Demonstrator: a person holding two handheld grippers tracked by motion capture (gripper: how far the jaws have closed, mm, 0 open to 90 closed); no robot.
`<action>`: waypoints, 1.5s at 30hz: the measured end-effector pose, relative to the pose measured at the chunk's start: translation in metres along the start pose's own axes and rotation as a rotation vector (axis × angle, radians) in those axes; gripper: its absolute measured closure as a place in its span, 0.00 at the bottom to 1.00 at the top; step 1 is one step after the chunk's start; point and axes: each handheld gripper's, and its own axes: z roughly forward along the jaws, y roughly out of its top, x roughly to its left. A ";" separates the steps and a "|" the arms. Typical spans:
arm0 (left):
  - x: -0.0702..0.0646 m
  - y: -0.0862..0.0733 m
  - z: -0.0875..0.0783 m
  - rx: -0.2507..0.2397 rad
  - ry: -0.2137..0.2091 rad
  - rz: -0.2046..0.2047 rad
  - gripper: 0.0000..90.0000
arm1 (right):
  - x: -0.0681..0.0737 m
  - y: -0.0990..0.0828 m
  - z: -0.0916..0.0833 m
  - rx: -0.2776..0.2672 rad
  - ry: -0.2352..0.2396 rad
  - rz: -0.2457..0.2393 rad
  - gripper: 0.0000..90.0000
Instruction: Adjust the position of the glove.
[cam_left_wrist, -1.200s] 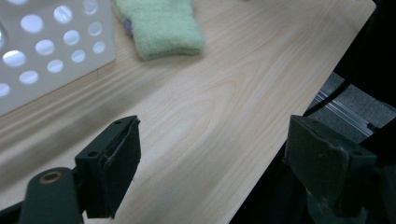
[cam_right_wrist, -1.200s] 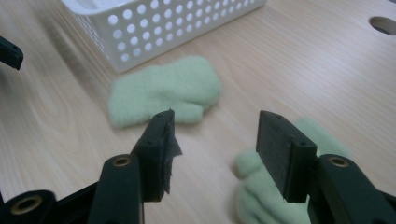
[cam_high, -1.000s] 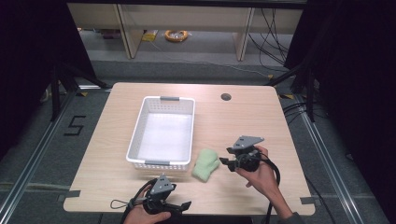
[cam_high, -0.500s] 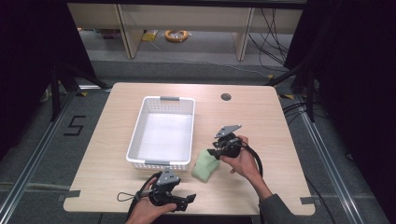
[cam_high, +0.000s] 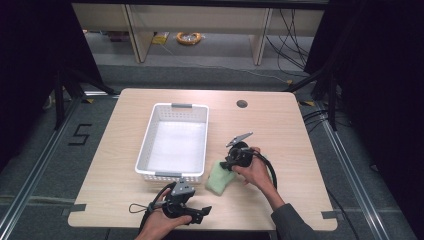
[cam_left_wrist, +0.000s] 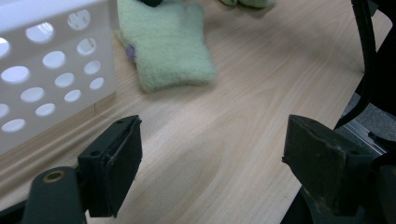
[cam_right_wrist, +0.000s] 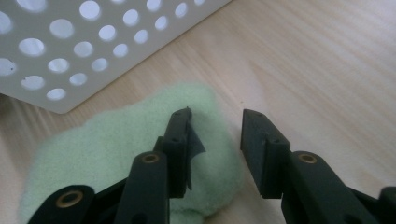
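A fuzzy pale-green cloth (cam_high: 217, 181) lies flat on the wooden table just right of the white perforated basket's (cam_high: 145, 150) near corner. My right gripper (cam_high: 227, 162) is down on the cloth's far end. In the right gripper view its jaws (cam_right_wrist: 215, 126) have just been closing but still stand apart, one finger (cam_right_wrist: 177, 140) on the cloth (cam_right_wrist: 93, 154), whose edge lies between them. My left gripper (cam_high: 202, 214) rests near the table's front edge, jaws wide open (cam_left_wrist: 210, 149) with bare wood between them. The cloth (cam_left_wrist: 168, 44) lies ahead of it.
The basket wall (cam_left_wrist: 51, 70) stands close on the left gripper's left, and its corner (cam_right_wrist: 93, 42) sits just beyond the right gripper. A round cable hole (cam_high: 242, 104) marks the table's far side. Bare wood spreads right of the cloth.
My right hand has moved left and down, from beside the cloth onto its far end. Its jaws have narrowed. The left hand has stayed about where it was.
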 end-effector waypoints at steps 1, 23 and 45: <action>0.002 0.000 -0.001 0.017 0.001 0.018 0.21 | 0.001 0.000 -0.002 0.022 -0.002 0.025 0.77; 0.003 0.002 0.004 0.006 0.020 -0.012 0.24 | 0.046 -0.022 -0.075 -0.221 0.146 0.084 0.96; -0.015 0.009 0.016 0.031 -0.021 0.043 0.28 | 0.063 -0.102 -0.116 -0.360 0.149 0.258 0.96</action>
